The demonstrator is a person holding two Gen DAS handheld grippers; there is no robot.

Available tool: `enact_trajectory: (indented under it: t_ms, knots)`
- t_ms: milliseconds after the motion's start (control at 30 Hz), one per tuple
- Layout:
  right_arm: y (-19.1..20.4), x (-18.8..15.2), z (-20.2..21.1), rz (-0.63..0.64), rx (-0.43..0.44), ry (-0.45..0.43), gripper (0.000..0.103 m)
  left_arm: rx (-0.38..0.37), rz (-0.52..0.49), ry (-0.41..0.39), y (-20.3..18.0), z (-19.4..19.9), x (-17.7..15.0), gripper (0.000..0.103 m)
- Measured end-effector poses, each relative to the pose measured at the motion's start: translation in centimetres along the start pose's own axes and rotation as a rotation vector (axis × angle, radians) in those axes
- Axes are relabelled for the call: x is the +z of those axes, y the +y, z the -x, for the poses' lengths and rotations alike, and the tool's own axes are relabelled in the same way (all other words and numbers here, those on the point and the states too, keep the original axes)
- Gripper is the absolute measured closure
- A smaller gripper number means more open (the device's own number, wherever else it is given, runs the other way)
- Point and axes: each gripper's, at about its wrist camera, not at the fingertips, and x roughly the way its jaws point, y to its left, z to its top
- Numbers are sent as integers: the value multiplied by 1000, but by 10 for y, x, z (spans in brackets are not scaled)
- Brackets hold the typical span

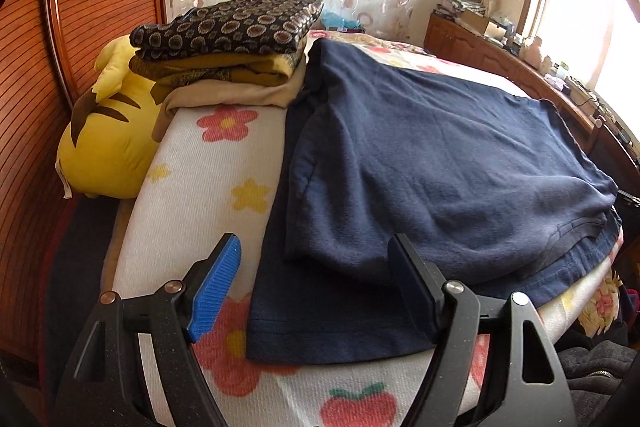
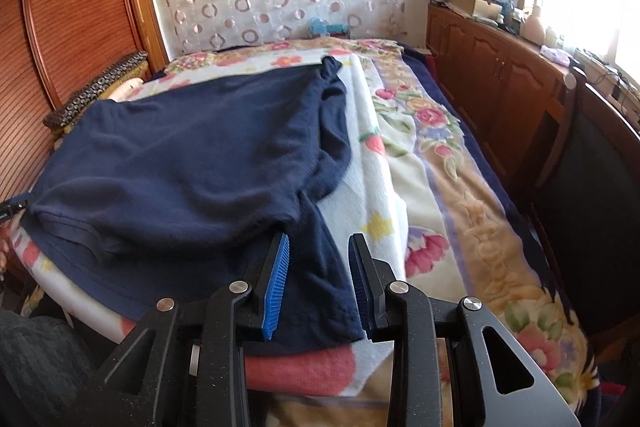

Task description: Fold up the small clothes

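1. Left wrist view: the navy shirt lies on the flower-print blanket, one layer already doubled over the other. The left gripper hangs over the shirt's near corner with jaws spread wide and nothing between the pads. A pile of folded clothes sits at the far left, beside a yellow plush toy.
2. Risk here: the upper layer sits rumpled, so a pinch at this corner may catch only one layer and drag the fold askew.
3. Right wrist view: the right gripper straddles the shirt's near hem, jaws partly apart, pads not pressing the cloth.
4. Risk here: the hem droops over the blanket's edge; a shallow bite could let it slip off.
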Motion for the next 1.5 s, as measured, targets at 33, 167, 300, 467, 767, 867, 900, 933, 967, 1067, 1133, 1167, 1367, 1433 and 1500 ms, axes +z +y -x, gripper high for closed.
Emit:
enact_trajectory:
  t_ms: [33,167,300,467,767,867,900,933,967,1067,1133,1167,1367,1433,1500]
  knots:
    - [5,1,3,8,9,-9,71,3,1,4,1,-1,0,26]
    - [25,1,11,38,54,-33,71,9,-2,3,2,-3,-1,26]
    - [51,-3,16,73,112,-40,71,17,-9,1,1,-3,-1,26]
    - [77,-13,11,110,188,-16,71,29,-18,-2,-2,-3,-2,26]
    - [100,-31,-21,117,258,71,71,28,-21,-3,-4,-3,-3,26]
    - [102,-29,-25,112,265,62,71,26,-22,-2,-4,-3,-2,26]
    - [106,-29,-27,110,268,60,71,26,-25,0,-5,-3,-2,26]
    - [110,-28,-29,111,268,56,71,25,-25,1,-6,-3,-2,26]
    - [111,-27,-30,112,266,50,74,25,-27,1,-6,-4,-1,26]
    - [115,-28,-30,111,285,45,97,27,-32,3,-8,-4,-1,26]
    - [117,-30,-26,122,312,45,98,28,-34,4,-8,-4,-1,26]
    - [117,-31,-22,135,320,44,98,28,-33,4,-8,-4,-1,26]
    - [115,-36,-17,146,330,55,98,30,-34,0,-8,-5,-1,26]
    - [114,-35,-17,145,328,57,98,28,-34,0,-8,-4,-1,26]
    - [113,-34,-16,142,325,53,98,21,-37,-1,-7,-4,-1,26]
